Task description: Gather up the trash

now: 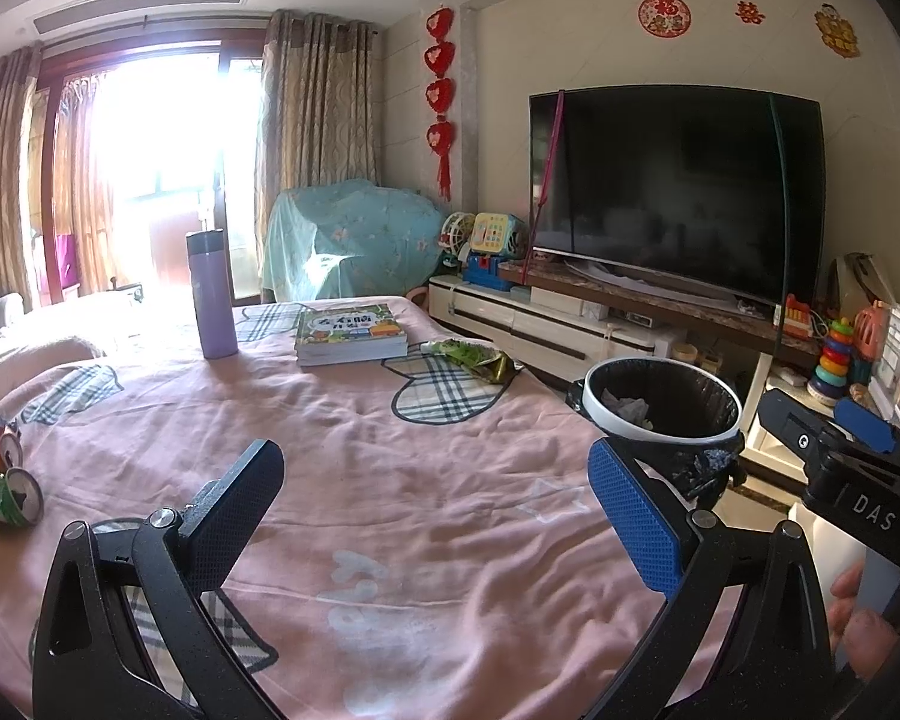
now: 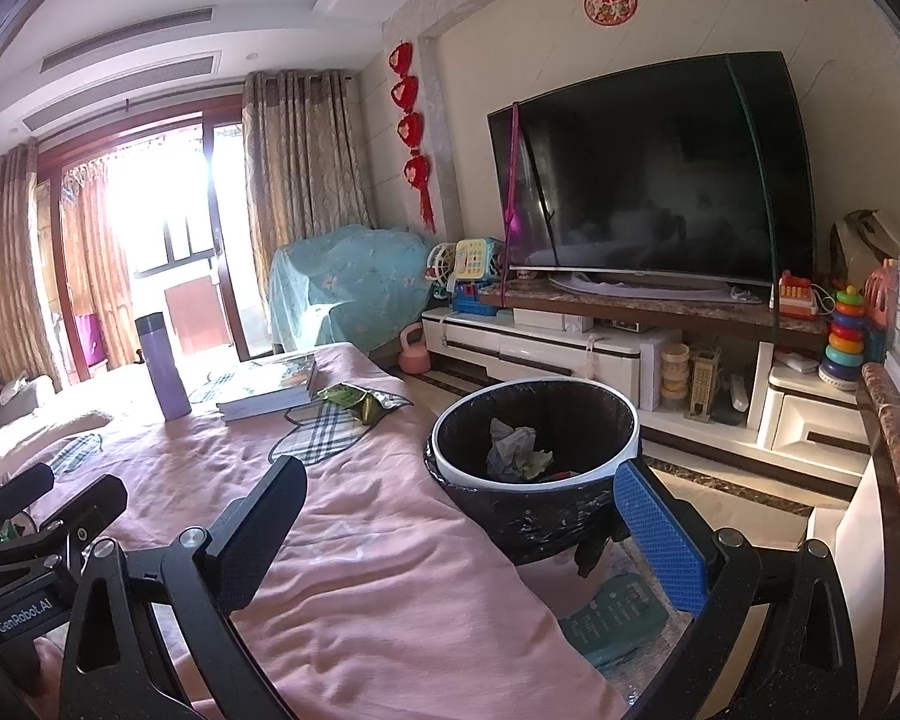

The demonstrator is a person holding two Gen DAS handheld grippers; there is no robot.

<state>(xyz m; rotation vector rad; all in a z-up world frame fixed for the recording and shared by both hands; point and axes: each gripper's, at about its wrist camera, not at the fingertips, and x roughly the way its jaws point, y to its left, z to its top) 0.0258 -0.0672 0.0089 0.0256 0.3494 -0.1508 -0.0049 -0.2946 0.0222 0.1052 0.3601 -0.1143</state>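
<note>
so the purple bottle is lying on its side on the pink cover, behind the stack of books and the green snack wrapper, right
Not quite: the purple bottle stands upright on the pink cover, as the left wrist view shows. It is behind the stack of books and the green snack wrapper.

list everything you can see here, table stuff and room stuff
snack wrapper: 1, green, on the pink cloth right of the books
cans: at least 2, green and red, left edge of the cloth
trash bin: 1, white rim, black liner, off the table's right edge, crumpled trash inside
books: small stack, green cover, far side of the cloth
flask: 1, purple, upright left of the books
television: 1, black, on the stand
ring toy: 1, multicoloured, right of the stand
left claw: open, empty
right claw: open, empty
</note>
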